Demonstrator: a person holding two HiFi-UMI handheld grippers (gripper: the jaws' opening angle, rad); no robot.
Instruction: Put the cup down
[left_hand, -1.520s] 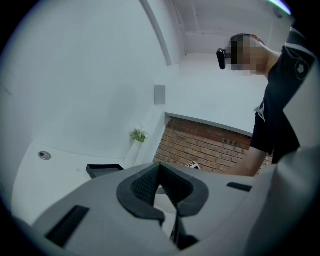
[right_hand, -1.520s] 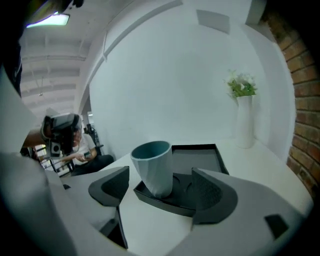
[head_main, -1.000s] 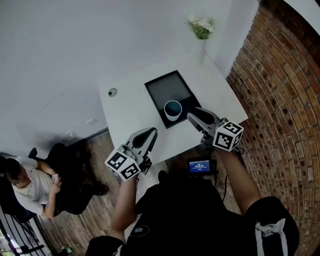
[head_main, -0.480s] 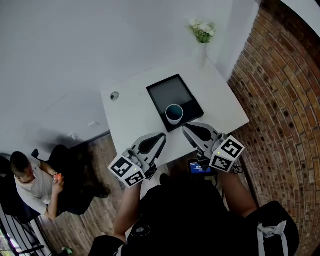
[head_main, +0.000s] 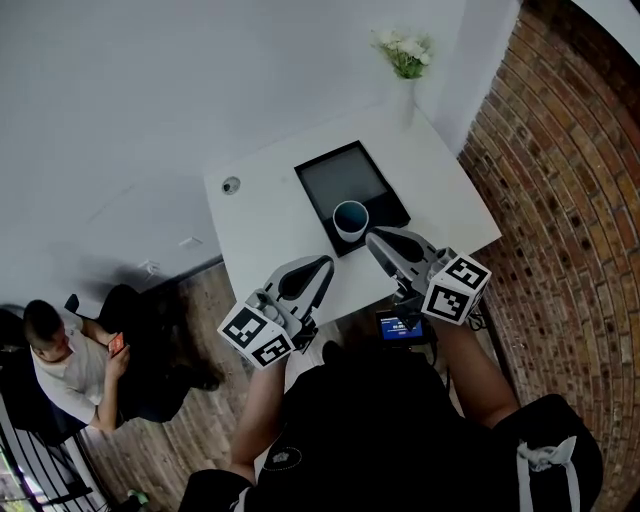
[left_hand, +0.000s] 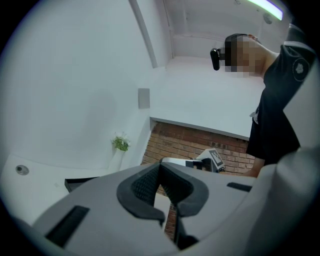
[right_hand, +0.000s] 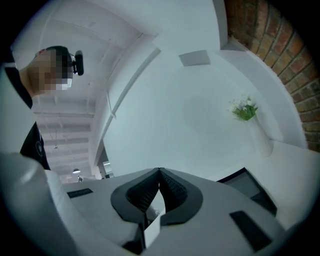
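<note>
Bright, even light; fisheye bending at edges.

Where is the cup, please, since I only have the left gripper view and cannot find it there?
Observer: In the head view the cup stands upright on the dark tray, at the tray's near corner.
Operator: Thank you. Is the right gripper holding it?
Observer: No. The right gripper shows, in its own view, jaws shut with nothing between them.
Operator: Is anyone else near the table?
Observer: Yes, a seated person is on the floor side of the table, at the lower left of the head view.
</note>
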